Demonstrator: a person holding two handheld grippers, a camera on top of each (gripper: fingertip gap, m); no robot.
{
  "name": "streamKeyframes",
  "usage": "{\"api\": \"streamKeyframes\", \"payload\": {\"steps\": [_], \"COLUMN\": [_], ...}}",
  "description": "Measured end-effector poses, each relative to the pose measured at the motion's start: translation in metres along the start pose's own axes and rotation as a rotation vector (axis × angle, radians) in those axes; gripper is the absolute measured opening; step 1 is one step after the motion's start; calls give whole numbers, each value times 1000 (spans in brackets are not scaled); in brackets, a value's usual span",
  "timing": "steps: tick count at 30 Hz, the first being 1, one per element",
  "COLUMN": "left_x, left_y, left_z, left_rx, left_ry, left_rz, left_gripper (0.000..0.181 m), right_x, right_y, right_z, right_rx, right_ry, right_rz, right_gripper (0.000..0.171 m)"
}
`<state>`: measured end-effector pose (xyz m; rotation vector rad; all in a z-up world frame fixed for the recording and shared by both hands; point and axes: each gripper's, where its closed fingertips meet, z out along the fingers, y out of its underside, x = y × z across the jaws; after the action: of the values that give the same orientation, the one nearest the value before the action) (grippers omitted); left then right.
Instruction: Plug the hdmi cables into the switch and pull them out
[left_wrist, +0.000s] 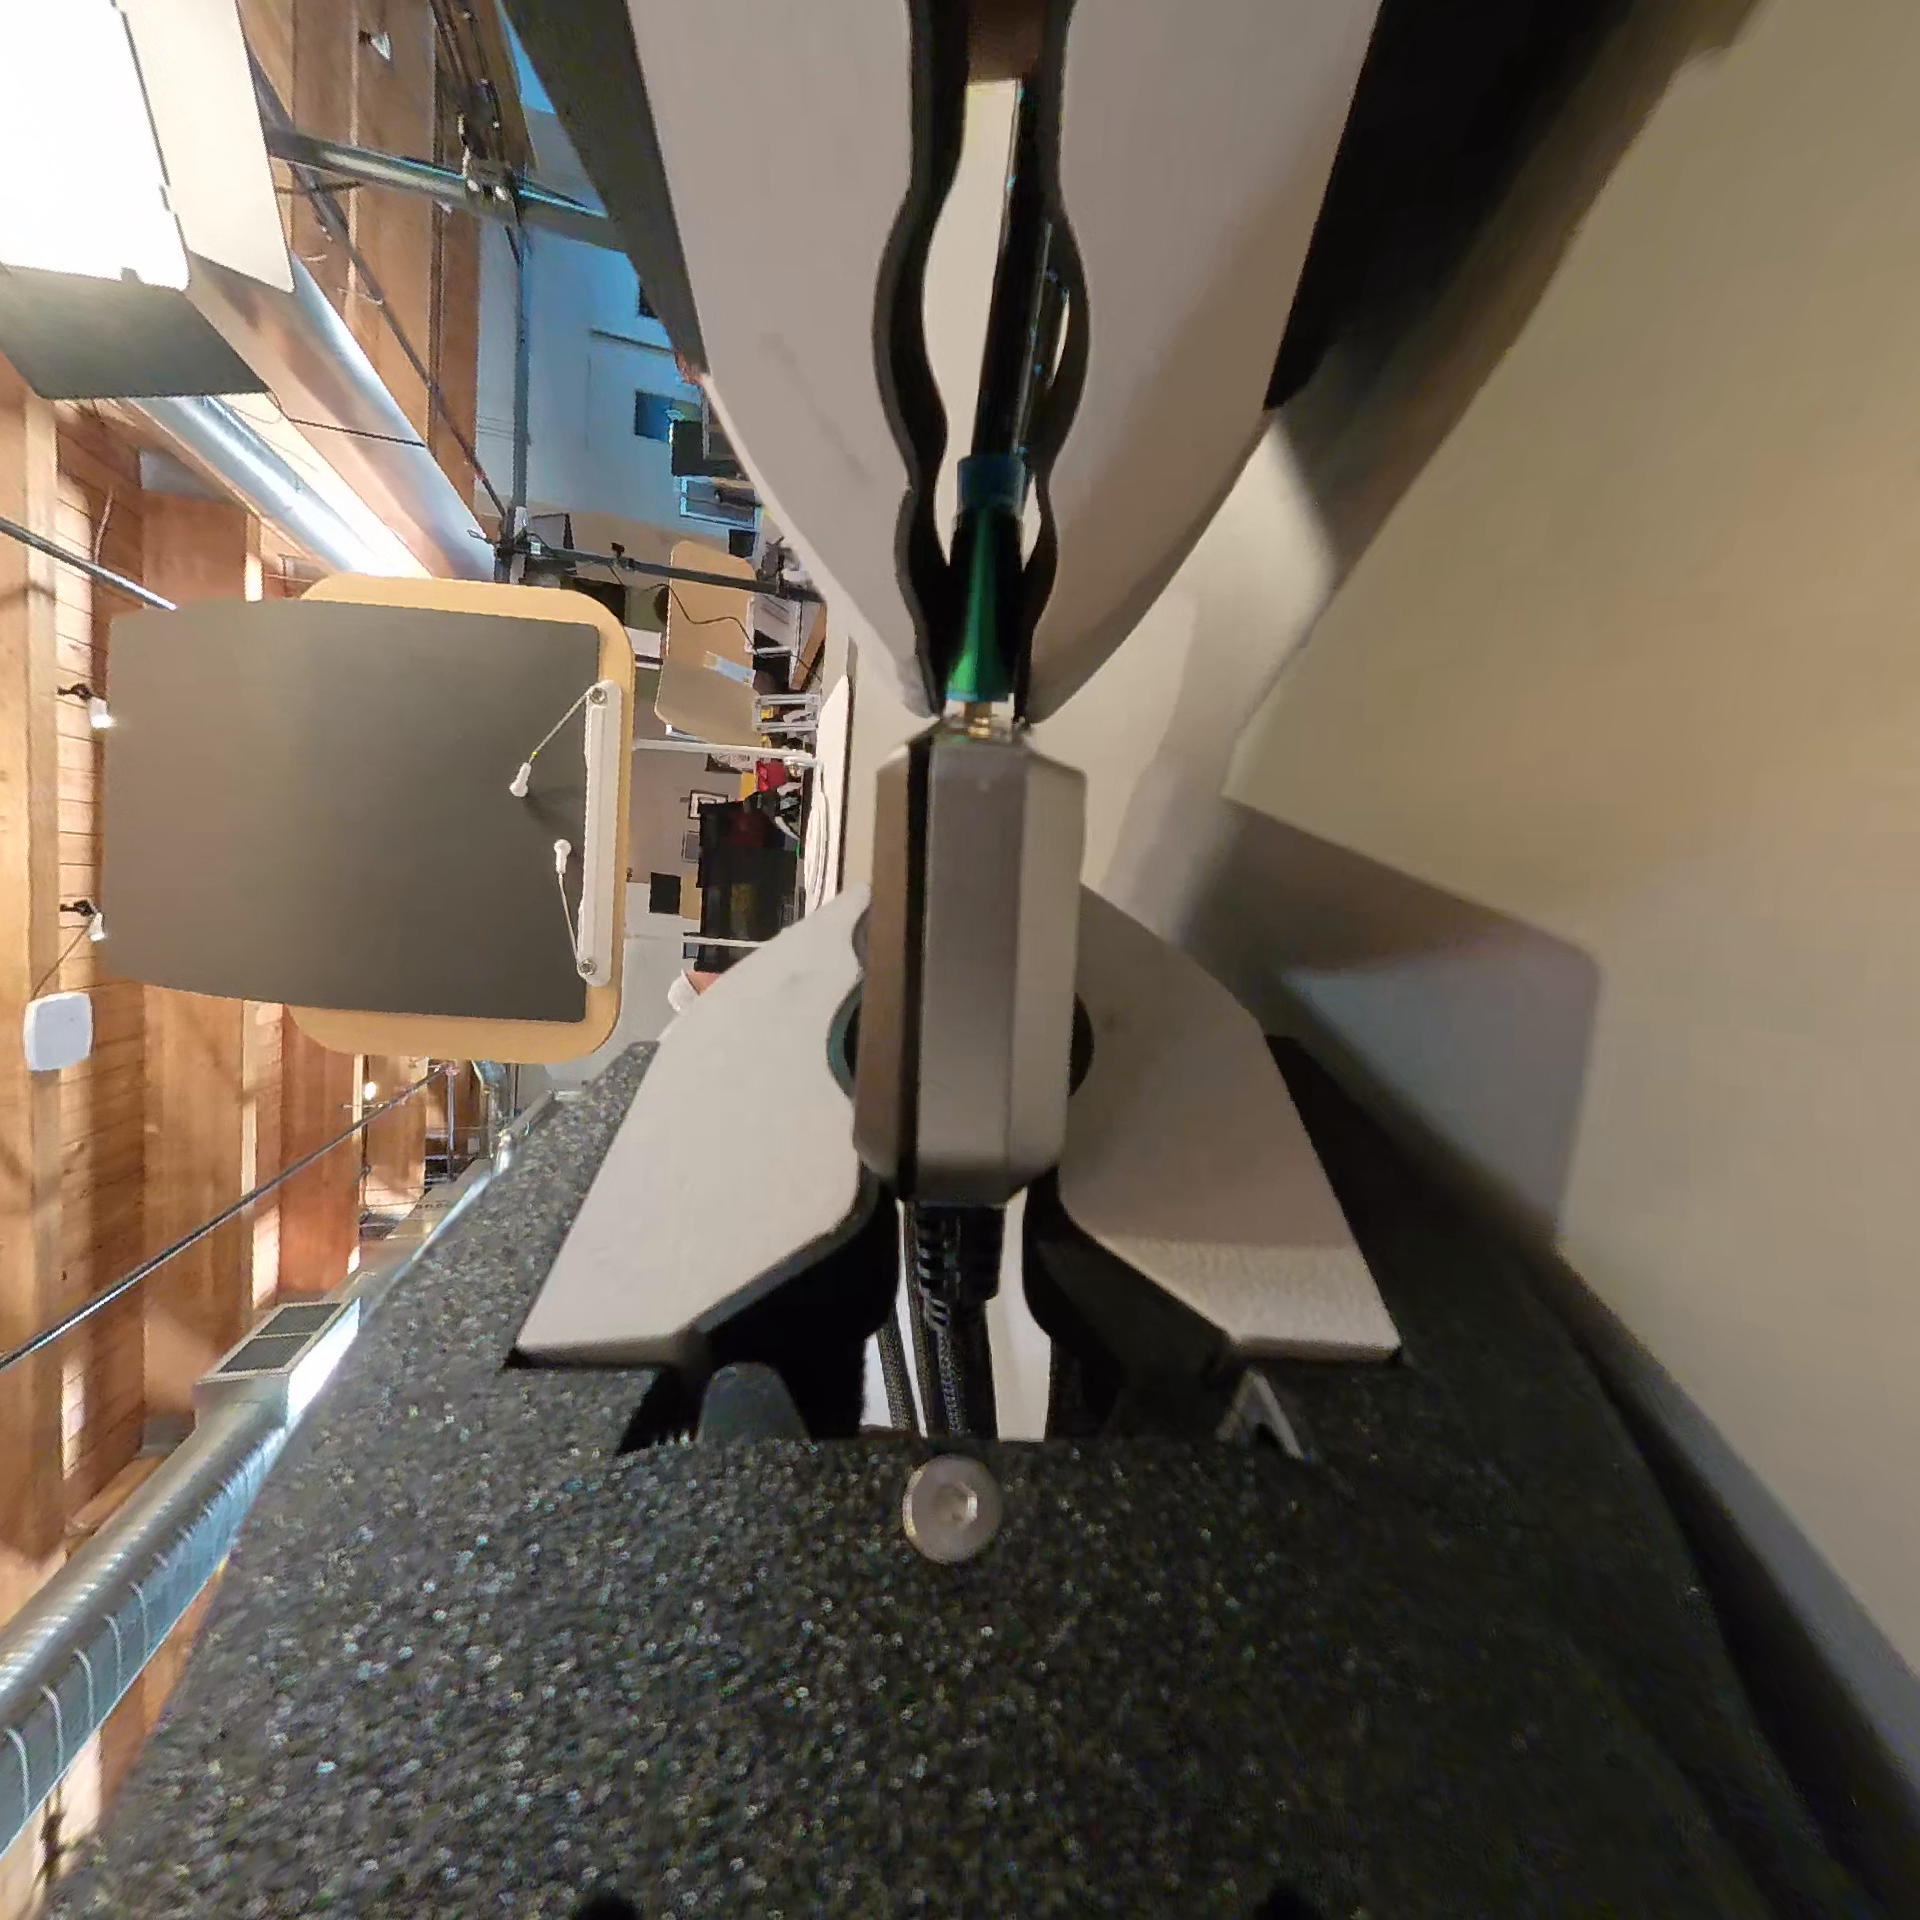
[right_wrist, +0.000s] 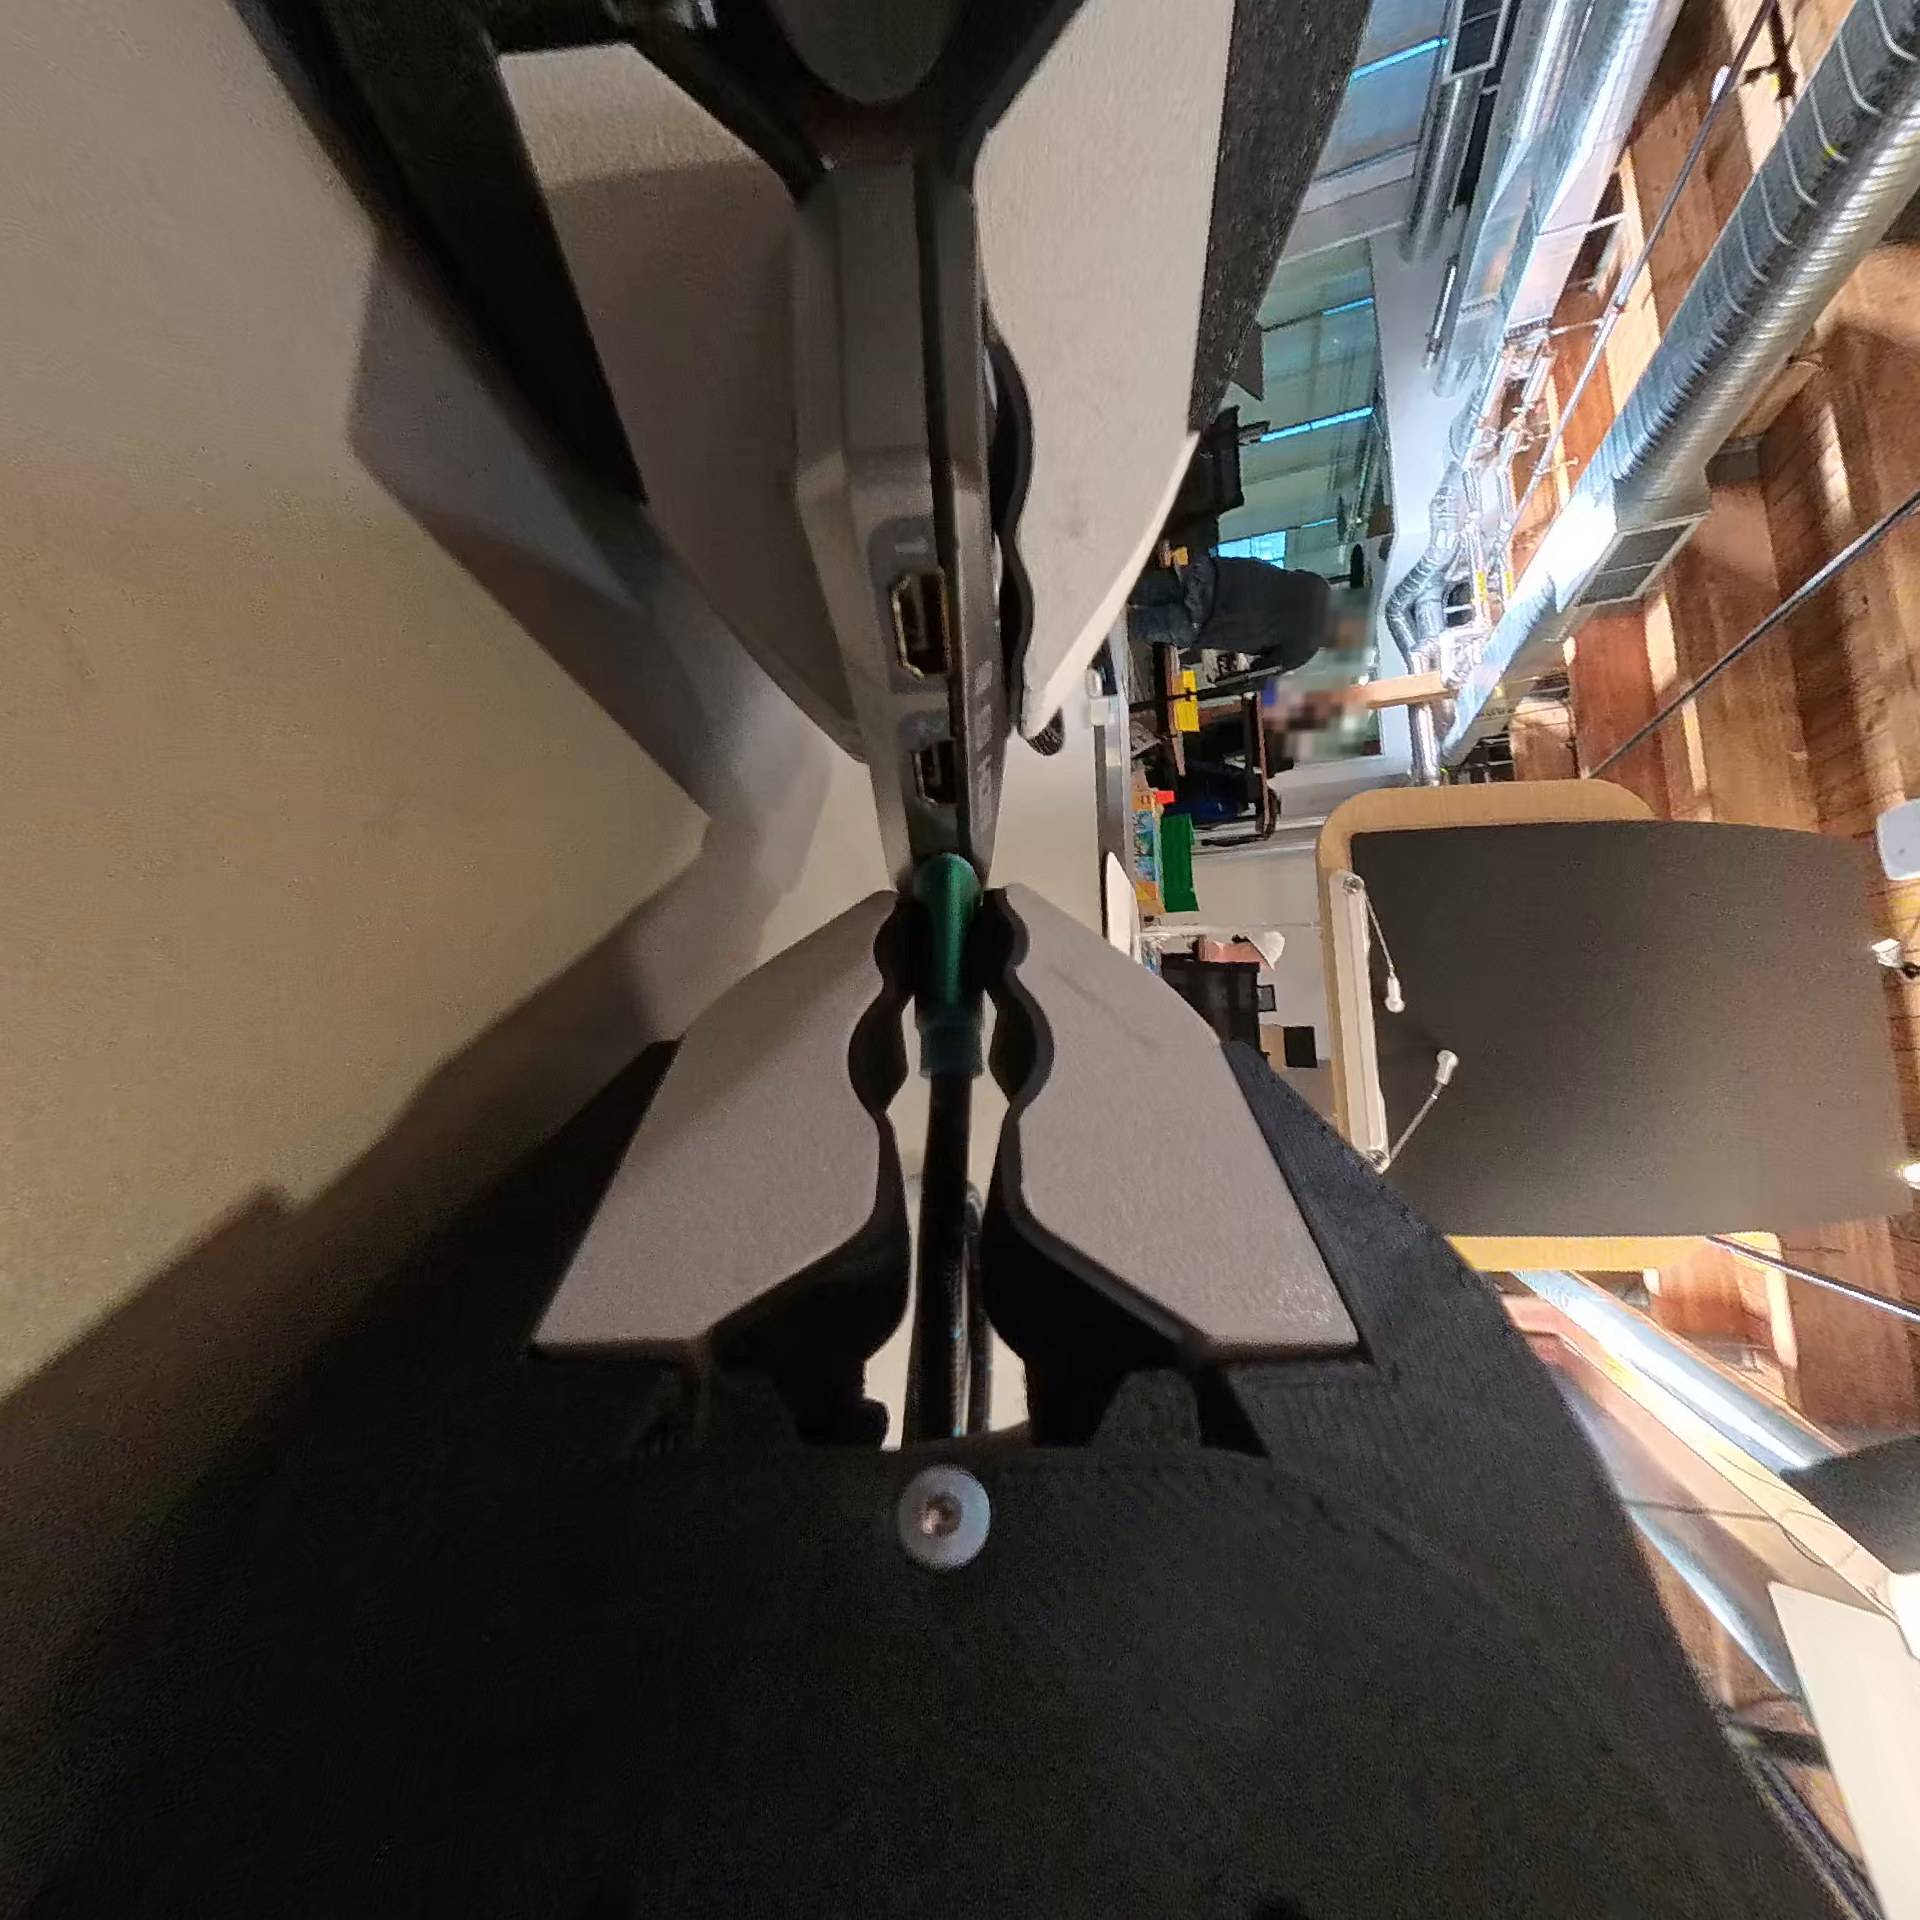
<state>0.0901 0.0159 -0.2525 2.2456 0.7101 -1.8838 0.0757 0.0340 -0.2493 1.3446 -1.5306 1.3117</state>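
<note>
Progress: your green-collared plug (right_wrist: 943, 935) sits seated in the end port of the grey HDMI switch (right_wrist: 883, 499); two side ports (right_wrist: 920, 636) are vacant, so, by my reading, more plugging and all pulling remains. Left tool (left_wrist: 961, 1039): clamped on the switch body, held off the worktop (left_wrist: 1662, 520). Right tool (right_wrist: 943, 940): closed on the plug, black cable (right_wrist: 940, 1195) trailing between its fingers.

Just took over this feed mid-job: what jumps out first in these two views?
The grey switch is clamped in the left gripper, dead centre. The right gripper pinches a green plug meeting the switch's end. Two empty ports show on the switch's side.
</note>
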Motion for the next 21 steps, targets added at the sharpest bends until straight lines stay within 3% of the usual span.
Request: {"api": "streamKeyframes", "payload": {"steps": [6,11,15,18,19,21], "left_x": [-6,-1,2,-1,-2,-1], "left_y": [0,-7,-13,-15,-15,-16], "left_z": [2,0,-1,0,1,1], "left_rx": [-34,-3,29,14,9,9], "left_ry": [-36,-13,7,-8,-11,-10], "left_rz": [-29,-14,-18,-28,-33,-26], "left_gripper": [26,27,27,27,19,26], "right_x": [12,4,2,7,8,7], "right_y": [7,6,5,10,12,12], "right_z": [-2,-12,-21,-23,-24,-26], "right_rx": [-160,-109,-76,-138,-157,-166], "right_ry": [125,51,54,98,109,104], "right_rz": [-83,23,-33,-60,-69,-65], "right_gripper": [13,13,13,13,13,13]}}
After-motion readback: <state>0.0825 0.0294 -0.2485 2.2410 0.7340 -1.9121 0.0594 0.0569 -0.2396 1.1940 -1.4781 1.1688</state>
